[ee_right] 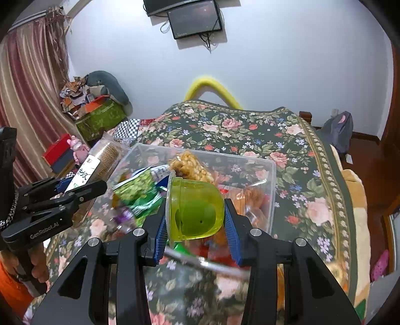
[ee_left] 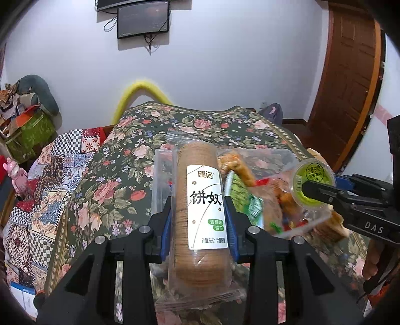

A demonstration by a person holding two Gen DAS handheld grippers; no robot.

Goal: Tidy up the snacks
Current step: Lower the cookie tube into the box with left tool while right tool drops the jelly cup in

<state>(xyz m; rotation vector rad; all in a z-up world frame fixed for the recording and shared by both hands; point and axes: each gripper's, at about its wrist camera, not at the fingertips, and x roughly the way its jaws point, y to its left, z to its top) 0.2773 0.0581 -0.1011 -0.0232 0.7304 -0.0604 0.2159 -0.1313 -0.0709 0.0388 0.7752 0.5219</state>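
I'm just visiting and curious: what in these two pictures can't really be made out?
- Clear bin: its lower contents, right wrist view, hidden by the green jelly cup in the right gripper and blurred.
- Cracker sleeve: its bottom end, left wrist view, hidden behind the left gripper.
- Cracker label's small print: too small, left wrist view.
- Wall screen: top cut off, dark.

A bed [ee_right: 287,150] covered with a dark floral spread carries everything, running ahead of both tools toward the far wall. Directly on it, just ahead of the right tool [ee_right: 196,217] and to the right of the left tool [ee_left: 200,220], sits a clear plastic bin [ee_right: 271,180] with snack packets inside. Off the left tool's left side, a patchwork quilt [ee_left: 50,180] lies beside the floral spread.
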